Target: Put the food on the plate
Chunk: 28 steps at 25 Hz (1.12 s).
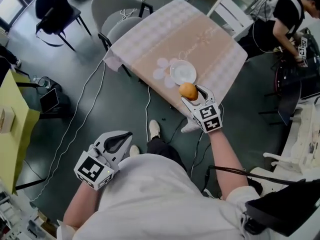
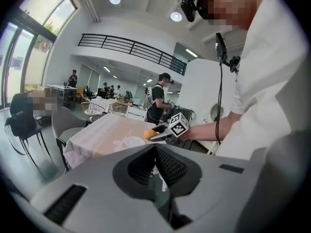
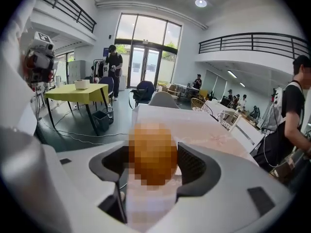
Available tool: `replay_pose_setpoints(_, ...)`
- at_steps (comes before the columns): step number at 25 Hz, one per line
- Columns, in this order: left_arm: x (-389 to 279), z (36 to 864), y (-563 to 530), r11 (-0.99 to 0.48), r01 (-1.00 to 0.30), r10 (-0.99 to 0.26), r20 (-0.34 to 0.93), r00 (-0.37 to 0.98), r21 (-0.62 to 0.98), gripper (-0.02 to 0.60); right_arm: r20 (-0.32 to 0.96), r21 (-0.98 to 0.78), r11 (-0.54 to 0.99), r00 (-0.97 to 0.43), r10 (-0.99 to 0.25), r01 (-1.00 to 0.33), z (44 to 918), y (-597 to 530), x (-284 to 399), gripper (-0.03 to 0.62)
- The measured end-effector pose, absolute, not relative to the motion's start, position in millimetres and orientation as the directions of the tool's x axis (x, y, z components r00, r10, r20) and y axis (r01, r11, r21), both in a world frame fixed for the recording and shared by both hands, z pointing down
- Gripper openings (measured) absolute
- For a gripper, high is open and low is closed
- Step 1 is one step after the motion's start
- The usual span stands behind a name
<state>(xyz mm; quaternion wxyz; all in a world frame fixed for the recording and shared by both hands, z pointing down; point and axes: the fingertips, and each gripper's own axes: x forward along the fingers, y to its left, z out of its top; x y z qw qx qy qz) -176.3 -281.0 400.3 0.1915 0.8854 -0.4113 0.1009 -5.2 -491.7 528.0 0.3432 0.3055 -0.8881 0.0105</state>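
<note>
A round orange-brown piece of food [image 1: 188,90] sits between the pads of my right gripper [image 1: 193,95], which is shut on it just off the near edge of the table [image 1: 150,39]. The white plate [image 1: 183,72] lies on the cloth just beyond the food. In the right gripper view the food [image 3: 154,152] fills the gap of the right gripper [image 3: 154,161]. My left gripper [image 1: 122,139] hangs low beside my body over the floor, shut and empty. The left gripper view shows the left gripper [image 2: 155,150] with pads together, and the plate [image 2: 133,141] and food [image 2: 149,134] far off.
Two grey chairs [image 1: 117,14] stand at the table's far left and a white chair [image 1: 234,11] at its far right. A yellow-green table [image 1: 12,119], a black chair [image 1: 55,6] and floor cables [image 1: 75,119] lie left. A person [image 1: 287,16] works at the right.
</note>
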Motion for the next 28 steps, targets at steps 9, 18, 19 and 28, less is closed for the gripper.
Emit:
replay_pose_setpoints(9, -181.0, 391.9, -351.3, -0.464, -0.850, -0.752, 0.396, 0.527, 0.251, 0.009, 0.699, 0.177, 0.855, -0.549, -0.458, -0.488, 604.4, -613.9, -16.3, 0.322)
replay_pose_setpoints(18, -184.4, 394.1, -381.2, -0.395, -0.884, -0.772, 0.431, 0.467, 0.251, 0.009, 0.778, 0.145, 0.898, -0.513, -0.363, -0.416, 643.9, -633.3, -18.7, 0.322)
replay_pose_setpoints(19, -184.4, 394.6, -383.3, -0.390, -0.885, -0.772, 0.434, 0.464, 0.252, 0.009, 0.778, 0.142, 0.900, -0.516, -0.359, -0.412, 644.0, -633.0, -19.3, 0.322)
replay_pose_setpoints(28, -171.5, 396.3, -394.5, -0.389, -0.882, -0.763, 0.443, 0.470, 0.266, 0.009, 0.772, 0.141, 0.909, -0.530, -0.350, -0.393, 642.9, -630.7, -20.6, 0.324)
